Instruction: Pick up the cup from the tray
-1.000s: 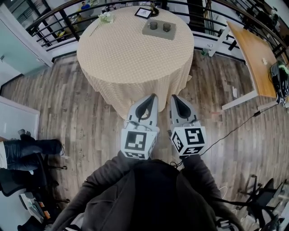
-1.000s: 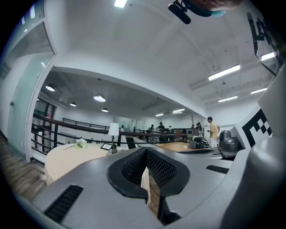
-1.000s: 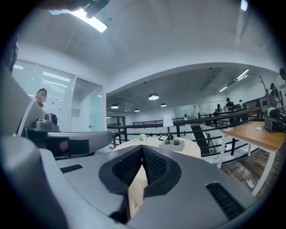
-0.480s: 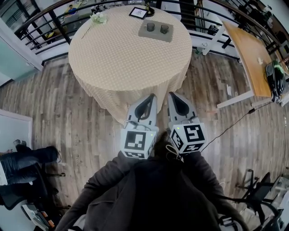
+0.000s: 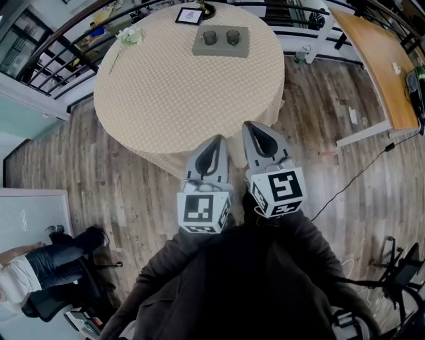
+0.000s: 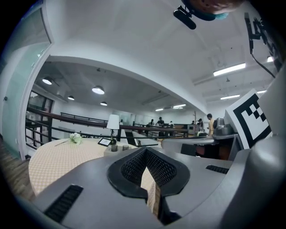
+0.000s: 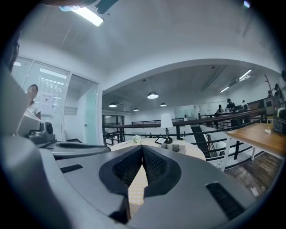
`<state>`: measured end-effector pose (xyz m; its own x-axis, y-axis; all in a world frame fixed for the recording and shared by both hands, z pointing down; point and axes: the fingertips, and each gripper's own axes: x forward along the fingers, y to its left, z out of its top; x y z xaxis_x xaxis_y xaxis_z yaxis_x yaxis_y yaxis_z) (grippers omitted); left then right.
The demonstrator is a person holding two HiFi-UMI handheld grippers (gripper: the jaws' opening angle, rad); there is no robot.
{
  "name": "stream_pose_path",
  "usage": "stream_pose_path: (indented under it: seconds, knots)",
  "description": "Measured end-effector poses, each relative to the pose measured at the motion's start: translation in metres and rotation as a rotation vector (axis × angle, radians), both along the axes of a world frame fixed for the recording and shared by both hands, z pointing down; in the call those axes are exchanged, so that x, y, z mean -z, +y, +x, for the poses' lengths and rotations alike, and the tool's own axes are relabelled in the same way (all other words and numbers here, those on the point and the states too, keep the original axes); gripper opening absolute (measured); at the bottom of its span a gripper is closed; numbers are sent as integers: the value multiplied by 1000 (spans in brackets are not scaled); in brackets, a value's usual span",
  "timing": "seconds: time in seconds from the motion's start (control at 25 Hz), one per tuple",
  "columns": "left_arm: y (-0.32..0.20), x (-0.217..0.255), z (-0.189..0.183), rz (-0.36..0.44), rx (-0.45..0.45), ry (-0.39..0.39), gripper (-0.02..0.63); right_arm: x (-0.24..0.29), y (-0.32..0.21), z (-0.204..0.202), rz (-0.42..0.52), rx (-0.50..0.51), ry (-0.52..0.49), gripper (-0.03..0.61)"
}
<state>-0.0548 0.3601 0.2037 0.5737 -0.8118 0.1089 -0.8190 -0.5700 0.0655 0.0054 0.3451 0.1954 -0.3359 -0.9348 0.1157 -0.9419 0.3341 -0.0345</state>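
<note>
While both are pointing roughly level toward the round, cloth-covered surface, the left claw and the right claw are hovering side by side at its near edge, each with jaws pressed together and pinching nothing. Well ahead of both claws, on the far side of the surface, the grey tray is carrying one cup and a second cup, both standing upright and apart. A framed picture is standing just beyond the tray, and a white flower is lying far ahead-left of the left claw.
</note>
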Motion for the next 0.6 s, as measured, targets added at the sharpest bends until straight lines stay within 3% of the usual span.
stream_pose_path:
  seconds: [0.36, 0.6]
  knots:
    - [-84, -16, 75, -51, -23, -94, 5, -15, -86, 75, -29, -22, -52, 8]
    - [-129, -4, 124, -39, -28, -121, 5, -12, -131, 117, -27, -10, -69, 8]
